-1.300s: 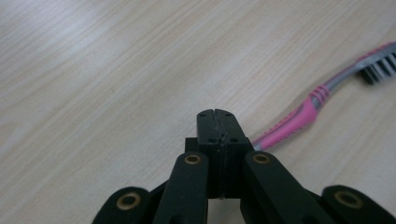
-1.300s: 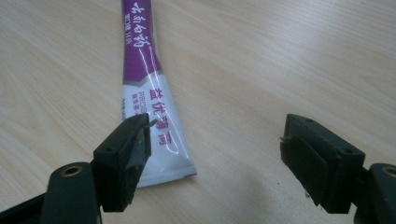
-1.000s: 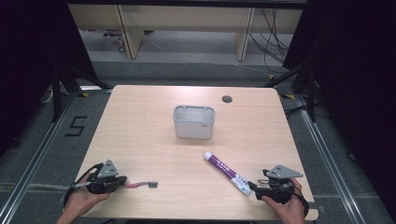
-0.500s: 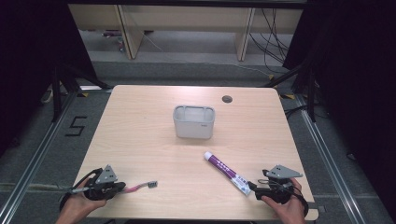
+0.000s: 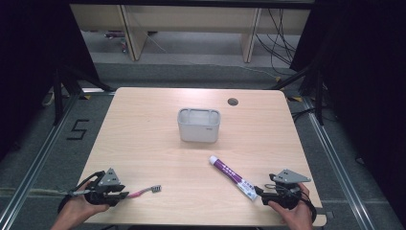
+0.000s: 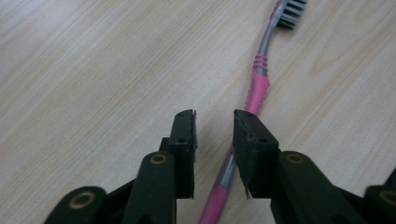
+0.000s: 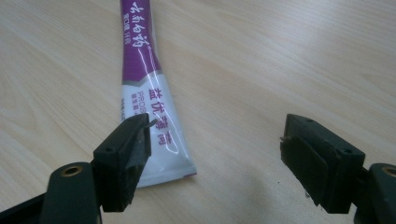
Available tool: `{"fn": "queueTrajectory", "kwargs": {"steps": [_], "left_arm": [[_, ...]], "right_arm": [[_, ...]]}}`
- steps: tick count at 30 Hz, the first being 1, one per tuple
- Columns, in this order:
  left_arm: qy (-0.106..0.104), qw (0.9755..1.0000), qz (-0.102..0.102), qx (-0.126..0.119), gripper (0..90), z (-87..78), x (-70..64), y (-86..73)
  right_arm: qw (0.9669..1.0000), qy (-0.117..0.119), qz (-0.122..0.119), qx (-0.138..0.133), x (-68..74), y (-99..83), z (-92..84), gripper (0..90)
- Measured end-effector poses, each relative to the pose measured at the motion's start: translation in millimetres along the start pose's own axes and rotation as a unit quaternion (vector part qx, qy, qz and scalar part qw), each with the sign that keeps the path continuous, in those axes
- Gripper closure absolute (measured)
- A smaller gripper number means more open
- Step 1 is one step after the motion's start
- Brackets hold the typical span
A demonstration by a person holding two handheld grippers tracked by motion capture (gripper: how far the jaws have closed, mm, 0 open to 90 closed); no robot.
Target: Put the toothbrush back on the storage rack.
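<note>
Pale wood-grain table [image 5: 143,124], rounded corners, w/ small dark round hole [image 5: 233,101] near far right edge. Item 1: toothbrush [image 5: 141,192], pink & grey handle, dark bristle head; lies flat at near left of table, head pointing toward table centre. In left gripper view the toothbrush [image 6: 258,84] runs up from betw. the jaws to the top edge, bristles at the far end, handle tail passing under the gap. Left gripper [image 5: 125,195], held in person's left hand [image 5: 76,211] at near left corner: jaws have just been opening, now stand a modest gap apart; handle lies betw. them but pads don't press on it, the brush rests on the wood. Left gripper [image 6: 214,140] points low over the table. Item 2: toothpaste tube [image 5: 233,176], purple & white, white cap toward table centre, flat crimped end toward person; lies diagonal at near right, well apart from toothbrush. Right gripper [image 5: 259,191] in right hand [image 5: 292,211] at near right corner, tips just beside the crimped end. Right gripper view: right gripper [image 7: 215,144] jaws wide apart; its left jaw overlaps the tube [image 7: 147,88] crimp edge, contact can't be told; other jaw over bare wood; nothing clamped. Item 3: grey rectangular bin [image 5: 198,136], open top, upright at mid-table, beyond both items, apart from each.
</note>
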State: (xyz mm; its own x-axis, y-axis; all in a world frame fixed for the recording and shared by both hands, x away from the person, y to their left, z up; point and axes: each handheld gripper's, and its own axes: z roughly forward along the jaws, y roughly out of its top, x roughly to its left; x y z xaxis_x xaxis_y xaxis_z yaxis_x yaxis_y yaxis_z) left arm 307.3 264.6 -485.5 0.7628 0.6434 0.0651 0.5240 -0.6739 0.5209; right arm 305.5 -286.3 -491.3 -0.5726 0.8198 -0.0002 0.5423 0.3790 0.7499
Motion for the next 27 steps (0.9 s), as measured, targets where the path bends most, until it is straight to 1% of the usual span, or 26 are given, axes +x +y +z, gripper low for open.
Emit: {"fn": "queueTrajectory", "kwargs": {"steps": [1,2,3,5,6,7,8,9,10,12,13,14,15,19,21,23,24,26,27], "left_arm": [[0.0,1.0,0.0,0.0,65.5,0.0,0.0,0.0],[0.004,0.9999,0.014,0.004,64.2,-2.0,-1.3,2.5],[0.003,0.9999,0.012,0.009,63.6,-2.3,-3.4,3.0],[0.003,0.9999,0.013,0.009,61.6,-2.6,-5.6,3.6],[0.0,0.9997,0.017,0.015,61.6,-3.7,-6.8,5.3],[0.002,0.9992,0.035,0.017,61.2,-4.3,-7.0,6.9],[0.002,0.9994,0.028,0.018,60.7,-4.1,-10.7,7.5],[-0.001,0.9993,0.031,0.02,60.6,-4.2,-11.6,8.5],[-0.002,0.9989,0.037,0.029,60.6,-5.0,-11.8,10.3],[-0.001,0.9991,0.034,0.025,60.6,-3.9,-13.7,10.4],[-0.003,0.9981,0.047,0.039,61.7,-3.8,-12.9,12.6],[-0.003,0.9981,0.047,0.039,61.7,-3.8,-12.9,12.6],[-0.008,0.9974,0.051,0.052,61.5,-4.4,-12.5,13.8],[-0.007,0.9971,0.05,0.056,62.5,-2.3,-12.0,14.8],[-0.008,0.9964,0.054,0.065,63.1,-1.2,-10.8,14.8],[-0.01,0.9961,0.056,0.067,63.7,-0.7,-10.6,14.5],[-0.012,0.9963,0.054,0.066,65.2,0.3,-11.1,13.9],[-0.013,0.9959,0.055,0.07,65.8,1.7,-11.4,13.7],[-0.015,0.9957,0.057,0.072,66.2,2.7,-11.4,13.7]], "right_arm": [[1.0,0.0,0.0,0.0,0.0,0.0,0.0,25.3],[1.0,0.002,0.001,0.002,0.2,0.0,0.1,25.2],[1.0,0.002,0.0,0.001,0.0,-0.1,0.2,25.3],[1.0,0.005,0.004,0.003,0.4,-0.1,0.2,25.3],[1.0,0.0,-0.001,0.0,-0.1,-0.1,0.2,25.2],[1.0,0.001,-0.001,0.0,-0.1,-0.2,0.2,25.3],[0.9999,0.008,0.008,0.007,1.1,-0.2,0.2,25.2],[0.9999,0.01,0.007,0.007,0.8,-0.1,0.4,25.3],[0.9999,0.012,0.003,0.006,0.4,0.0,0.7,25.3],[0.9999,0.012,0.004,0.005,0.6,0.0,0.6,25.3],[1.0,0.003,-0.002,0.0,-0.1,-0.1,0.5,25.3],[1.0,0.003,-0.003,-0.001,-0.2,-0.1,0.5,25.3],[1.0,0.004,-0.003,-0.001,-0.2,-0.1,0.6,25.3],[1.0,0.004,-0.002,0.001,-0.1,0.0,0.4,25.2],[1.0,0.003,0.0,0.001,-0.1,-0.2,0.1,25.3],[1.0,0.004,-0.001,0.001,-0.2,-0.2,0.2,25.2],[0.9999,0.011,0.003,0.006,0.2,-0.1,0.7,25.2],[0.9999,0.009,0.002,0.005,0.2,-0.1,0.5,25.3],[1.0,0.003,-0.005,0.0,-0.3,0.0,0.4,25.3]]}}
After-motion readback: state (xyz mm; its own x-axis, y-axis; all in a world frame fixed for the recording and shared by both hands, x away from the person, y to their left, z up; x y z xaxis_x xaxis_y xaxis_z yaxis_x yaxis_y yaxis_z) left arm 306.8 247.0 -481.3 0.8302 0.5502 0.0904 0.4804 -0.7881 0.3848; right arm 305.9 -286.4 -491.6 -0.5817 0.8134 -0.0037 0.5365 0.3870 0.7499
